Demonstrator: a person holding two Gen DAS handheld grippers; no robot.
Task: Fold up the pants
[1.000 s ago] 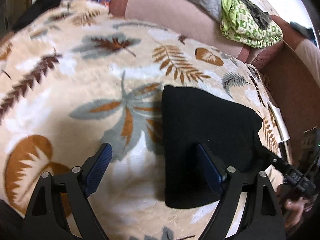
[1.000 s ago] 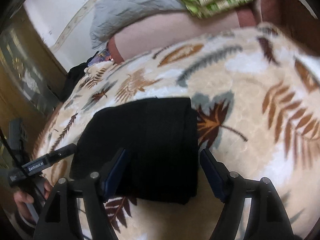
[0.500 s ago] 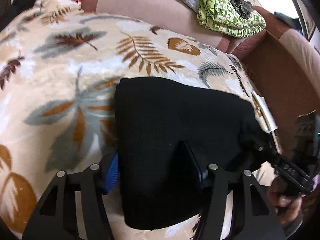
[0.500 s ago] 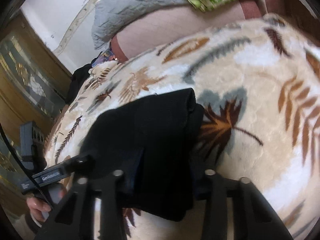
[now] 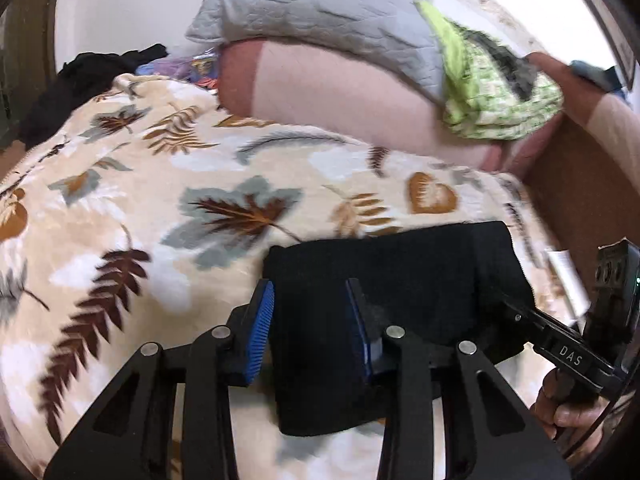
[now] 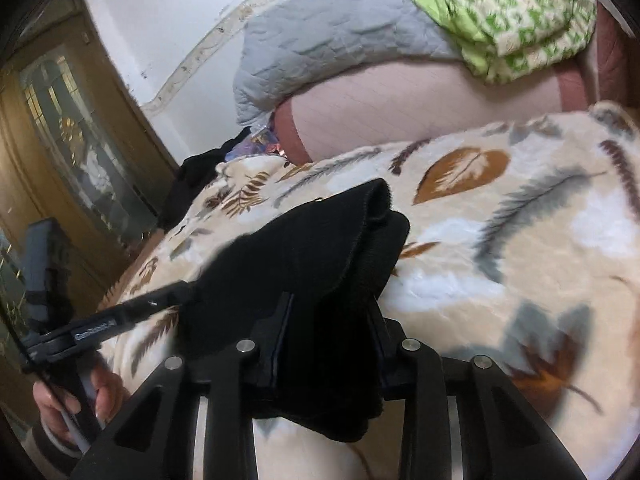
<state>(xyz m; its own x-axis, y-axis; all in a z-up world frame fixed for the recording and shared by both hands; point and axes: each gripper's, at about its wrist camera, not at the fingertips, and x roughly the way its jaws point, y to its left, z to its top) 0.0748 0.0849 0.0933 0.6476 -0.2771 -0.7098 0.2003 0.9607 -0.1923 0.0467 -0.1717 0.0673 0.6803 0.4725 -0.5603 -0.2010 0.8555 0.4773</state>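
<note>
Black folded pants (image 5: 400,276) pinched by both downward-angled claws (image 5: 310,324) (image 6: 328,340).

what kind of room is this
Most likely a bedroom: the folded black pants lie over a plush cream blanket with a leaf print spread like bedding, a grey quilted pillow is piled behind it, and a wooden door with glass panes stands at the side.

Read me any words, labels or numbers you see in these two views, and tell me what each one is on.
"DAS": white letters on the right gripper body, seen from the left wrist.
White label on the left gripper body, seen from the right wrist: too blurred to read.
Nothing else legible.
</note>
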